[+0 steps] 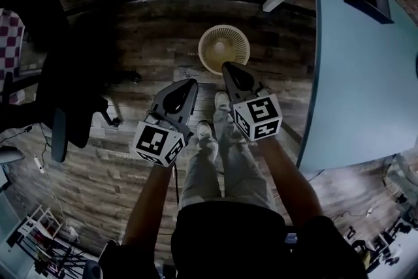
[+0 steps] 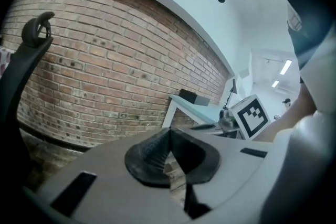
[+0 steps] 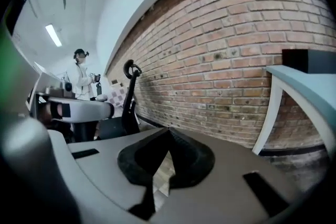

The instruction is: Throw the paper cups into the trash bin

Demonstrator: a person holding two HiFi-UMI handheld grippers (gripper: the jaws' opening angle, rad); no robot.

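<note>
The trash bin [image 1: 223, 49] is a round beige basket that stands on the wood floor ahead of my feet. No paper cup shows in any view, and the inside of the bin is too small to make out. My right gripper [image 1: 228, 67] is shut and empty, with its tip over the bin's near rim. My left gripper [image 1: 189, 84] is also shut and empty, a little left of the bin and nearer to me. In the left gripper view [image 2: 169, 131] and the right gripper view [image 3: 168, 131] the jaws meet with nothing between them, pointed toward a brick wall.
A light blue table [image 1: 356, 68] fills the right side, its white leg [image 3: 266, 110] near the brick wall [image 3: 226, 60]. A black office chair [image 1: 62, 98] stands at the left. A person [image 3: 81, 80] stands far off by another desk.
</note>
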